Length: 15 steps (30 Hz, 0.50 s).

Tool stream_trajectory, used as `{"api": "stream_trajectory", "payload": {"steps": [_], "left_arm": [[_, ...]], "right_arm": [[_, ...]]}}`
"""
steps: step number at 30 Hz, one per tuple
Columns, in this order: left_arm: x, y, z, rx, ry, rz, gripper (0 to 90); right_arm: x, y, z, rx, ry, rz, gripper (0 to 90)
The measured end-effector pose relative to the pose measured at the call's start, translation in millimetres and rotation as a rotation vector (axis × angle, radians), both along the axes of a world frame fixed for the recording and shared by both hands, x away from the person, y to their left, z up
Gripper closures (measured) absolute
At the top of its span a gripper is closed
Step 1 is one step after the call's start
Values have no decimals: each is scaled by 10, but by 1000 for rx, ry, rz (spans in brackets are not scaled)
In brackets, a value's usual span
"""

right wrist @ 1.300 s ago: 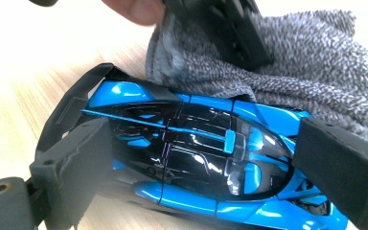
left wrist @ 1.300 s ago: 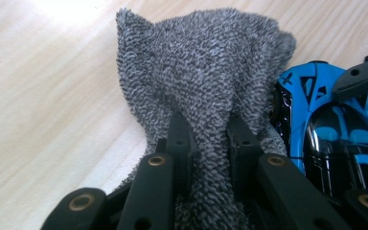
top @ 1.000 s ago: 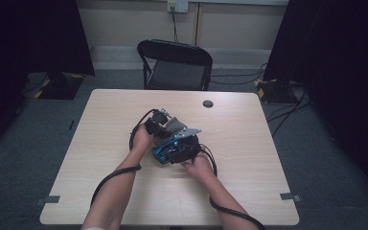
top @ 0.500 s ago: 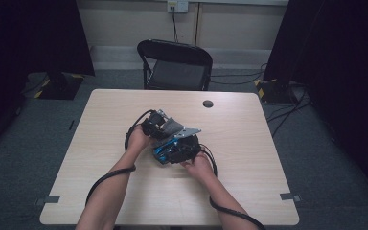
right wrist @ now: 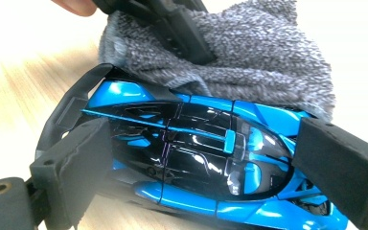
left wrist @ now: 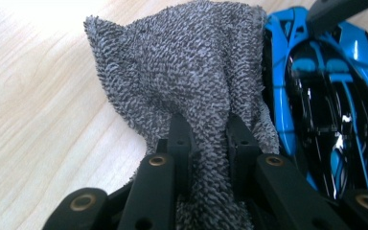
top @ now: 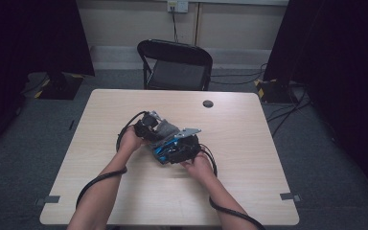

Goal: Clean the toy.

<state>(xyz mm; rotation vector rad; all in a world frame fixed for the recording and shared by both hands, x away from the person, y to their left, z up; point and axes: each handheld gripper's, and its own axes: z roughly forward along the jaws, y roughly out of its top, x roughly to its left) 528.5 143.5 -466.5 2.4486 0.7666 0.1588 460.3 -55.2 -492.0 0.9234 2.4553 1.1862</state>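
The blue toy car (right wrist: pixel 206 153) sits at the centre of the high view on the bench (top: pixel 249 187), pinched end to end between the jaws of the right gripper (right wrist: pixel 211 158). A grey cloth (left wrist: pixel 191 81) lies touching the car's side, just upper left of it, with the left gripper (left wrist: pixel 208 139) jaws clamped on a fold.

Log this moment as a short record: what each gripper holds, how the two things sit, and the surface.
left gripper: shut on the grey cloth
right gripper: jaws clamped on the ends of the blue toy car
contact: cloth lies against the car's side
surface: light wooden table
behind the table: black folding chair
on the table, far side: small dark round thing
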Motion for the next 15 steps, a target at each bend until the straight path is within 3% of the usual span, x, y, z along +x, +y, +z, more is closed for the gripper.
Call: {"api": "stream_trajectory", "payload": {"steps": [15], "left_arm": [[-129, 215, 6, -16, 13, 21, 764]], "right_arm": [[-1, 2, 1, 0, 1, -2, 59]]}}
